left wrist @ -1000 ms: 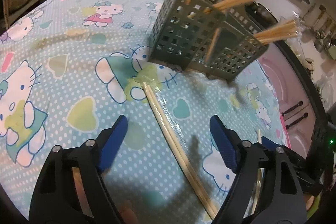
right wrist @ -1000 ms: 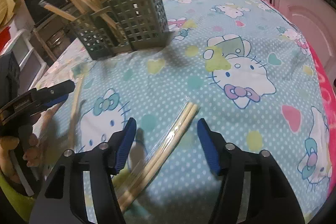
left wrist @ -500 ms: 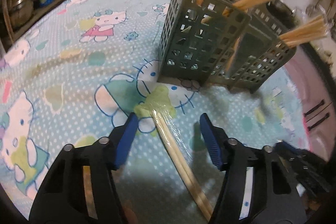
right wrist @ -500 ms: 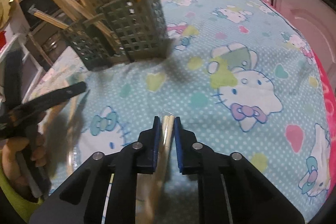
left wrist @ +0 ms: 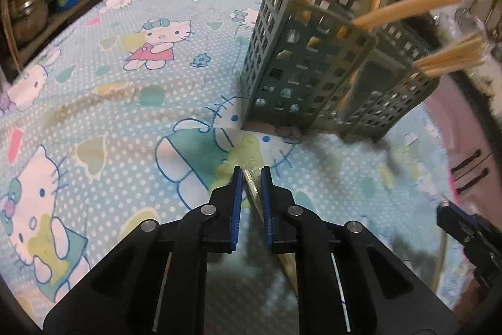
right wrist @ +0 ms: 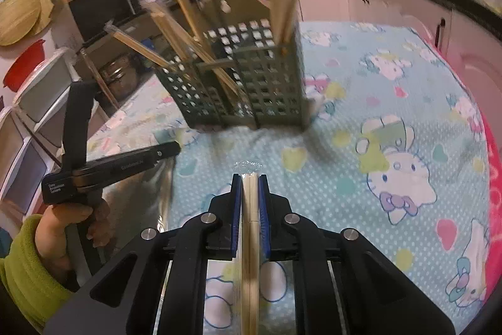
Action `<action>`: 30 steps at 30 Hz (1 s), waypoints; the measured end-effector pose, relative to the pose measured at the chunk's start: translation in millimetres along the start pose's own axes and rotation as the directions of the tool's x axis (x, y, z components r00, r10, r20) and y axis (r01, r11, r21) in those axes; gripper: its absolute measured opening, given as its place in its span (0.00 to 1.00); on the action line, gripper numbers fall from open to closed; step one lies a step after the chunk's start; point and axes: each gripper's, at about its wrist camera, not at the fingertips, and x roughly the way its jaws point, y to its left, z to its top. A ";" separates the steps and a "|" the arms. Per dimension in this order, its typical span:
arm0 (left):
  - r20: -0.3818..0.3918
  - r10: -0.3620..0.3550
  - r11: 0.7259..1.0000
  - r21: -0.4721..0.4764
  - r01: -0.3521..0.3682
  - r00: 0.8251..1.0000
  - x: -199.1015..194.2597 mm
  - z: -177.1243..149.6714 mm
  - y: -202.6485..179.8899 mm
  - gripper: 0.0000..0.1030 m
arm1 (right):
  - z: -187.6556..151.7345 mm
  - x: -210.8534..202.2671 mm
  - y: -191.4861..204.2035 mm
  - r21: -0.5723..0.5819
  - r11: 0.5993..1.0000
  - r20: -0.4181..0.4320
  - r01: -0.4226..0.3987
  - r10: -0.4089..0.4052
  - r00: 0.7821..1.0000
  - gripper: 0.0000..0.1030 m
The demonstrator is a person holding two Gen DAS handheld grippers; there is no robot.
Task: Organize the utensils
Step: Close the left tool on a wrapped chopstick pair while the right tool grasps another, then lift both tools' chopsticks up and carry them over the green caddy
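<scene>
A grey-green perforated plastic utensil caddy (right wrist: 248,83) stood on the counter's blue cartoon-cat cloth (left wrist: 125,102), already holding several wrapped pairs of wooden chopsticks (right wrist: 282,5). The left gripper (left wrist: 252,178) was clamped on one clear-wrapped wooden chopstick pair (left wrist: 254,193), low over the cloth. The right gripper (right wrist: 250,181) pinched another wrapped pair (right wrist: 250,240). Both pairs, short of the caddy, seemingly remained to be dropped in.
</scene>
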 end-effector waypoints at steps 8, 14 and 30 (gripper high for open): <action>0.087 -0.091 0.996 0.020 0.089 0.992 -46.1 10.4 -10.7 0.03 | 14.1 -17.7 24.3 -0.078 0.997 0.048 -0.005 0.009 0.999 0.11; 0.177 -0.133 0.990 0.063 0.124 0.975 -90.0 20.9 -23.8 0.02 | 28.6 -36.8 39.8 -0.117 0.992 0.114 -0.037 0.051 0.992 0.10; 0.318 -0.242 0.967 0.156 0.201 0.917 -156.2 53.9 -51.8 0.01 | 69.4 -86.0 54.4 -0.139 0.990 0.303 -0.035 0.076 0.950 0.06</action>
